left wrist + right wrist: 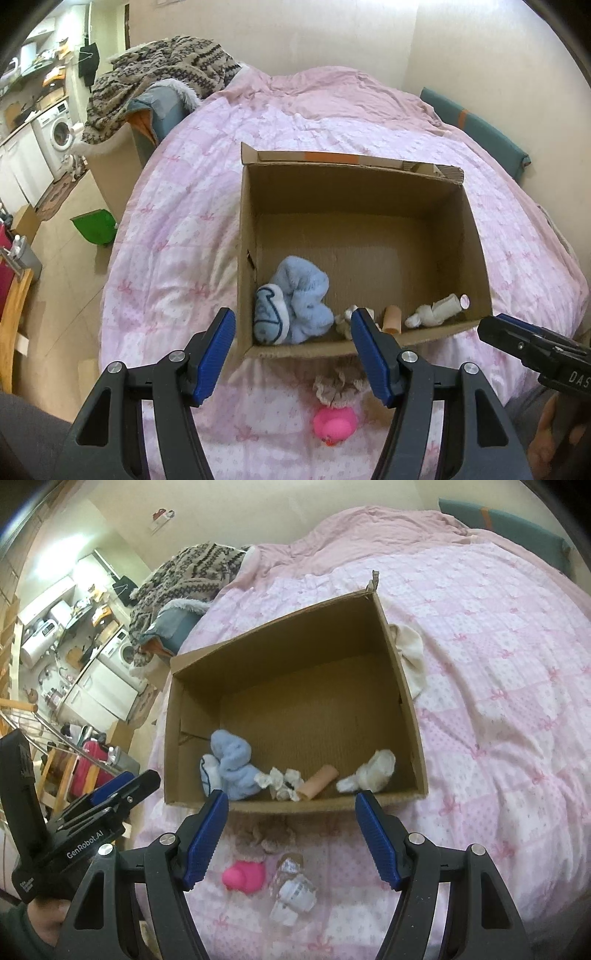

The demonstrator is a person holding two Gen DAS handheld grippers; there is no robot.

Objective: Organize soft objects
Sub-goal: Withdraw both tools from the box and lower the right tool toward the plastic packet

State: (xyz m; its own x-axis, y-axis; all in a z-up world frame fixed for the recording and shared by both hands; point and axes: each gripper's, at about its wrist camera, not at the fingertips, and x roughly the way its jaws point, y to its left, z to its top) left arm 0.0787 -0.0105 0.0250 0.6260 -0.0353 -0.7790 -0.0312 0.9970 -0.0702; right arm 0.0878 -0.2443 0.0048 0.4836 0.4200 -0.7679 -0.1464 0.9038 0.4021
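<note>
Bed [498, 664]: pink quilt cover
On it: cardboard box [402, 686] — pink duck [245, 877], cream cloth [412, 653], frilly brown piece [338, 387]

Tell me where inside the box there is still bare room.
The cardboard box has a bare floor across its far half, up to the far wall. The near wall is crowded: blue plush, crumpled tissues, beige tube, white sock.

Matt corrugated cardboard box [476, 236]; fluffy blue cloth [299, 299] w/ fleecy nap; glossy pink rubber duck [334, 422]; soft cotton quilt [177, 236], printed; ribbed blue plastic pads [207, 834] on matt blk arms, metal rivets.
</note>
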